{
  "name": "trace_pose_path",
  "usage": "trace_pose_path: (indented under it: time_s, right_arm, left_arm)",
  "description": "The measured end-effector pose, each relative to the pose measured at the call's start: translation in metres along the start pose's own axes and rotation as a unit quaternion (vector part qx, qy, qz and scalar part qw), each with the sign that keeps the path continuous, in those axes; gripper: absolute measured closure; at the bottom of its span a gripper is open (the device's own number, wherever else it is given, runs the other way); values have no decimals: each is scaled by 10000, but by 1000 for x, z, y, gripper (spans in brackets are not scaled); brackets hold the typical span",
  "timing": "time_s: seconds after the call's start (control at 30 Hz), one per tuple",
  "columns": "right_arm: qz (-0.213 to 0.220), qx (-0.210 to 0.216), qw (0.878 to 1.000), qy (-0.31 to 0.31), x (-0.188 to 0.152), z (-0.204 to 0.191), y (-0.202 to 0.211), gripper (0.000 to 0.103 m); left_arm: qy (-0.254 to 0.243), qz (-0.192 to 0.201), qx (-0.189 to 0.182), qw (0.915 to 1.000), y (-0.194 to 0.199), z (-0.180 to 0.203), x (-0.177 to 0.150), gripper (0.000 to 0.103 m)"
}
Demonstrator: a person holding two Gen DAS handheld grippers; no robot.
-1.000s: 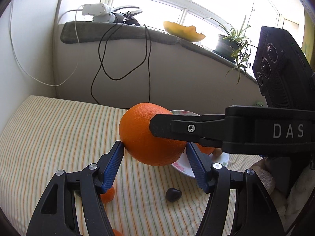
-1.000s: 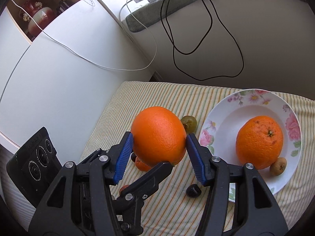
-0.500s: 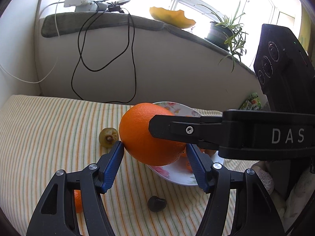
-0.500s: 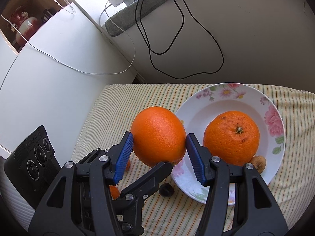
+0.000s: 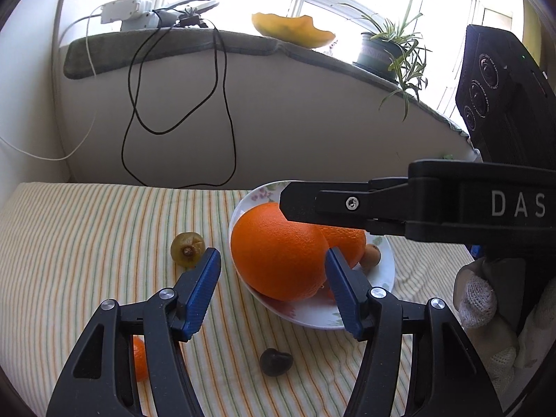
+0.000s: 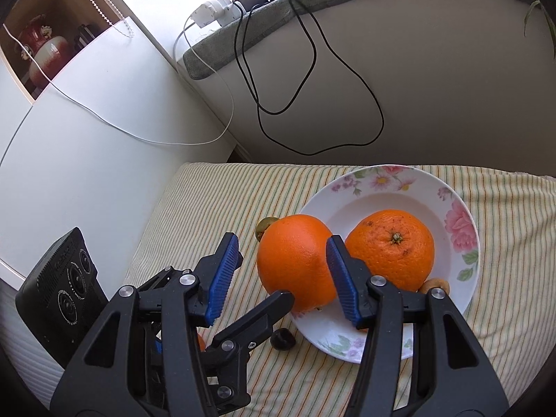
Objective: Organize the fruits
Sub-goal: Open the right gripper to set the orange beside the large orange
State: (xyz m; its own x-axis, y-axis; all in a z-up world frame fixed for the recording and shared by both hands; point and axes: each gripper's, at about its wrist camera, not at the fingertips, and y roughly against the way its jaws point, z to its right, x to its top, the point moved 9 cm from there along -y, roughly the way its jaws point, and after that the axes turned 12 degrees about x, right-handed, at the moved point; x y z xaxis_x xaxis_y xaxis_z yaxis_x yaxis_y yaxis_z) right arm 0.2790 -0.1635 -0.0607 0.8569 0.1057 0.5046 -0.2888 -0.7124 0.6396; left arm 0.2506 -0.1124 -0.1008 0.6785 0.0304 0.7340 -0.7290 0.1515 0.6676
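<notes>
Now round dimpled orange (image 6: 295, 260) rests on glossy plate (image 6: 451, 208).

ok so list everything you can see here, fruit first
front orange: 1, orange, on plate's near-left rim
back orange: 1, orange, in plate
brown fruit: 1, small, in plate beside back orange
green fruit: 1, on cloth left of plate
dark fruit: 1, near-black, on cloth before plate
small orange fruit: 1, on cloth, partly hidden
plate: 1, white, floral
cloth: 1, striped, under everything
cut fruit piece: 1, yellow-orange, windowsill
potted plant: 1, green, windowsill
power strip: 1, white, windowsill
left gripper: 1, black, blue pads, jaws open around front orange
right gripper: 1, same, jaws open
gloved hand: 1, white
</notes>
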Motion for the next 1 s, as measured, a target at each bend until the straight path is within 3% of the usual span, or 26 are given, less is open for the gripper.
trace_pose_path:
  time_s: [0.37, 0.63, 1.0]
  right_arm:
    - [138, -73, 9998, 132, -8, -7, 15, 47]
    - [405, -171, 9985, 316, -15, -14, 33, 36]
    - [724, -341, 9940, 750, -34, -29, 51, 26]
  left_arm:
    - [54, 55, 110, 9999, 20, -7, -7, 36]
    - [29, 165, 294, 9994, 42, -15, -16, 28]
    - [103, 309, 500, 9982, 71, -33, -29, 27]
